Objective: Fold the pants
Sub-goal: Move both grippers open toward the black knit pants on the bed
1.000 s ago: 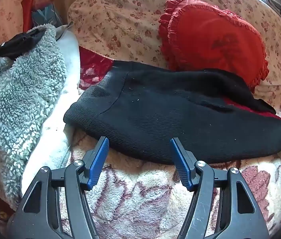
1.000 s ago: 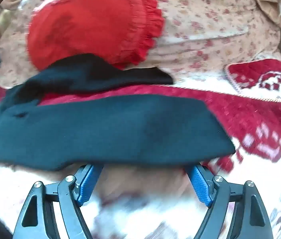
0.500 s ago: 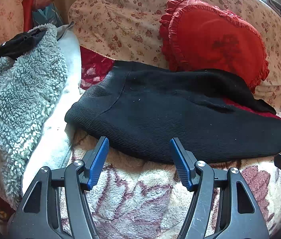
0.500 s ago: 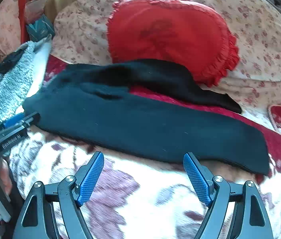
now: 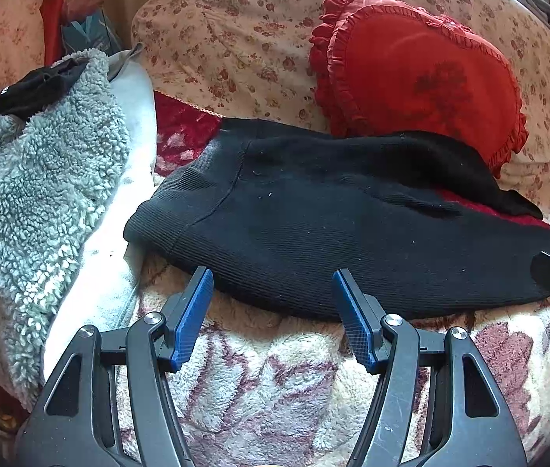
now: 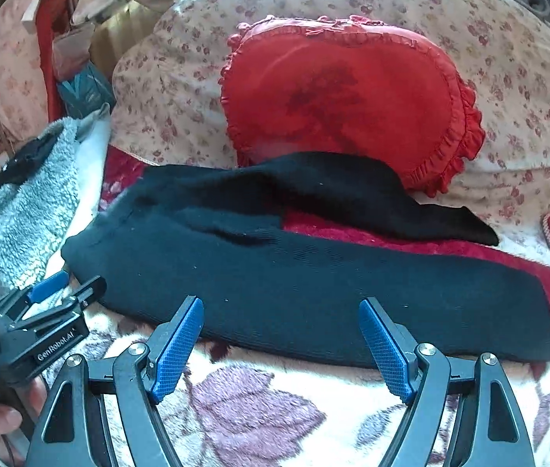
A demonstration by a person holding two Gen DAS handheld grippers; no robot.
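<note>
Left wrist view: both grippers, left and right, hang open by the pants' near edge; next, each likely clamps that edge to fold

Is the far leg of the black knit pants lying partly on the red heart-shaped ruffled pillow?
Yes, the far leg of the black knit pants overlaps the lower edge of the red heart-shaped ruffled pillow.

Both wrist cameras are looking forward and downward along their own tools, sitting close above the bed. The left view is facing the waistband end of the black knitted pants; the right view is facing their middle. Both are sharing the pants and the red heart-shaped ruffled cushion.
</note>
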